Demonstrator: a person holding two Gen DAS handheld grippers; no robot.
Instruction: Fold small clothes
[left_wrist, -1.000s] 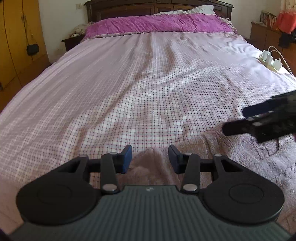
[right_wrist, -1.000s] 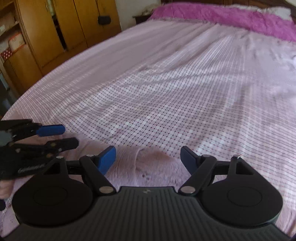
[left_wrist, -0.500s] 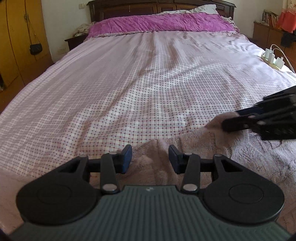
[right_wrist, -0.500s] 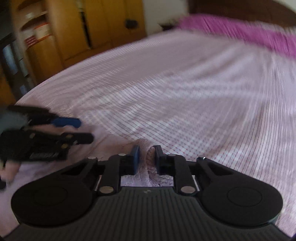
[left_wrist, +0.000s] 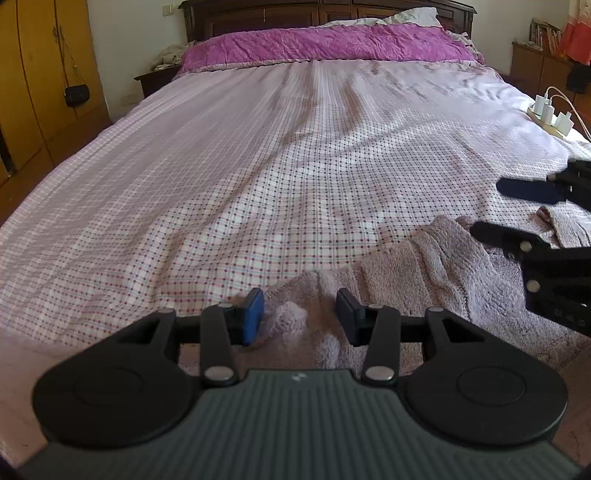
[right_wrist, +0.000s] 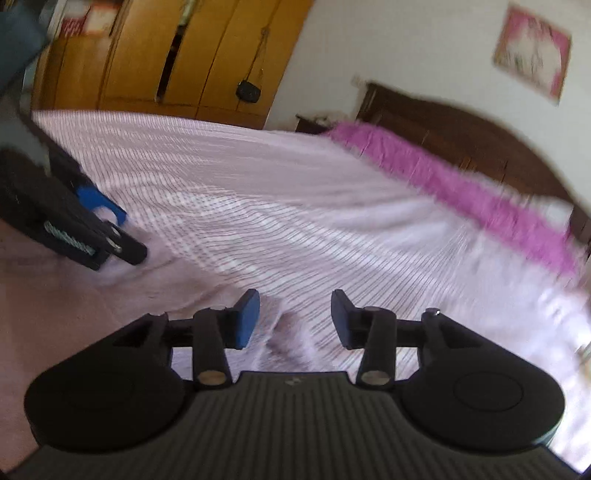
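Observation:
A fluffy pale-pink garment (left_wrist: 424, 266) lies rumpled at the near edge of the bed. My left gripper (left_wrist: 300, 314) is open, its jaws on either side of a raised bunch of the garment's edge. My right gripper (right_wrist: 291, 319) is open over another part of the garment (right_wrist: 55, 295); that view is blurred by motion. In the left wrist view the right gripper (left_wrist: 491, 210) shows at the far right, open above the garment. In the right wrist view the left gripper (right_wrist: 125, 236) shows at the left edge.
The bed has a pink checked sheet (left_wrist: 258, 166), a magenta blanket (left_wrist: 325, 44) and a dark headboard. A power strip with chargers (left_wrist: 550, 114) lies at the bed's right edge. Yellow wardrobes (right_wrist: 166, 55) stand to the left.
My right gripper was shut on the garment half a second ago and is open now; its view has swung upward. My left gripper stayed open near the same garment edge.

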